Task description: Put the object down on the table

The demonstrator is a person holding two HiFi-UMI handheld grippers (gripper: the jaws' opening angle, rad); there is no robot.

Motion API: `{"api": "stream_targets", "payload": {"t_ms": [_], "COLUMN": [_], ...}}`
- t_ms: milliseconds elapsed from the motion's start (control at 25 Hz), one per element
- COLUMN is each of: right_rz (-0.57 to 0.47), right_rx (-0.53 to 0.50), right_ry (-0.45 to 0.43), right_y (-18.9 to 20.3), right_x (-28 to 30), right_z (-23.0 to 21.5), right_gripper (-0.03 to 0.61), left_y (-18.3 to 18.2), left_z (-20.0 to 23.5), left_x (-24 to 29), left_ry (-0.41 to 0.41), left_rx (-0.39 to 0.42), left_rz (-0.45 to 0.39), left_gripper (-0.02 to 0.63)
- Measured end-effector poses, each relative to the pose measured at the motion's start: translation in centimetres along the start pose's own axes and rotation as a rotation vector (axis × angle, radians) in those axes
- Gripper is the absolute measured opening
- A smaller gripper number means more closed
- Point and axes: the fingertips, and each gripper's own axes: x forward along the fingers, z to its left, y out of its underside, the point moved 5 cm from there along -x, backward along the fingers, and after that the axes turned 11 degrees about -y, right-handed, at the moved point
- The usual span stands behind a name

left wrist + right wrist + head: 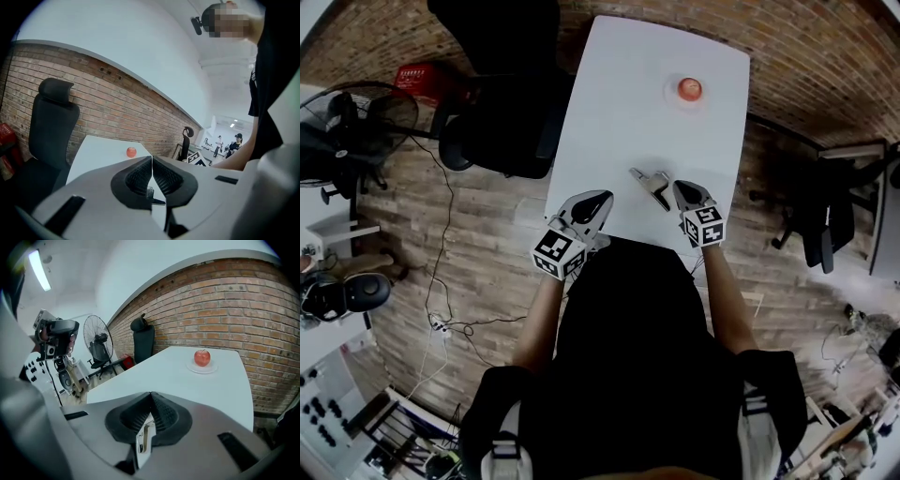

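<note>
The table (619, 112) is plain white. At its far end is a red apple (690, 89) on a pale plate (670, 97). At its near edge is a silver-grey metal object (650, 184). There too, the left gripper (600, 199) and right gripper (680, 191) have pale grey shells and black ribbed pads (138, 180). Each bears a cube (558, 253) of black-and-white square markers. Left of the table are a black chair (502, 122), a red crate (422, 80) and a black fan (347, 131). The floor (478, 234) beneath is grey-brown planks. The wall (225, 301) beyond is red-brown brick with pale mortar.

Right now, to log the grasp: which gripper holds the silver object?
The right gripper, shut on the silver object; the left gripper is shut empty.
</note>
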Motion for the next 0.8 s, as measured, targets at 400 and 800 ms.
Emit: {"api": "stream_targets", "payload": {"t_ms": [400,800], "right_rz": [-0.045,-0.094], "right_rx": [-0.040,-0.080], "right_ry": [0.031,0.049], "right_y": [-1.5,-4.5], "right_x": [-0.9,-1.6], "right_z": [2.5,4.8], "right_gripper": [-0.003,-0.003], "left_y": [0.3,0.1], "left_z": [1.1,2.3], "left_x": [0.1,0.8], "left_ry": [0.044,0.091], "left_rx": [0.038,0.042], "left_rz": [0.012,0.014], "left_gripper": [0.020,0.021]}}
